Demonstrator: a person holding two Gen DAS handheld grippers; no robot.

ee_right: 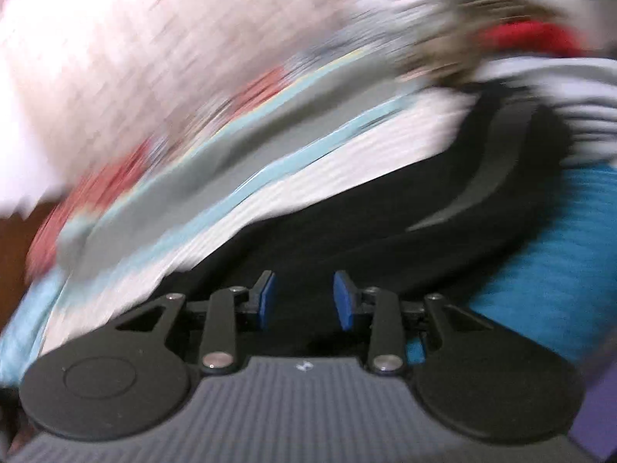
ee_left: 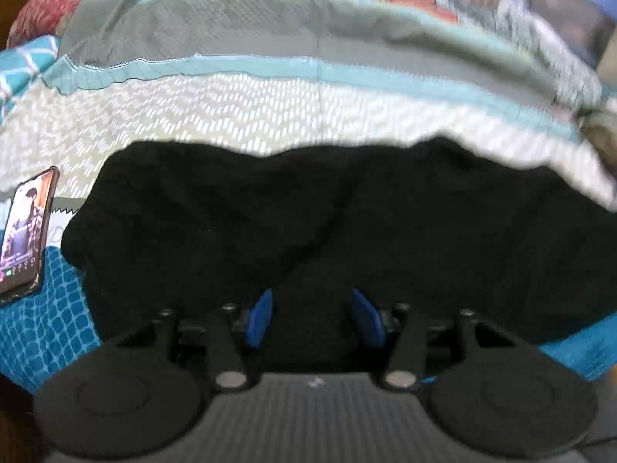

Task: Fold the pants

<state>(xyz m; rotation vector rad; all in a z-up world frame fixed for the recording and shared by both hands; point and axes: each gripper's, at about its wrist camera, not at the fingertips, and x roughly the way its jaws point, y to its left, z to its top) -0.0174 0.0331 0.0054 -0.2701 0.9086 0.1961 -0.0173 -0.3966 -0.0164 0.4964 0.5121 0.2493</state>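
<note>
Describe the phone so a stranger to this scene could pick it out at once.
Start at the patchwork quilt of teal, grey and white patterned fabric covering the bed. Find the black fabric pants heaped on it, then look beyond their left edge. There lies the slim dark-cased smartphone, the only rigid, glossy thing, its screen lit.

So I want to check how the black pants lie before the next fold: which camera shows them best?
The left wrist view: the pants fill its middle as one bunched dark heap on the quilt, only mildly blurred. The right wrist view shows them smeared by motion, with a grey stripe, partly cut off.
</note>
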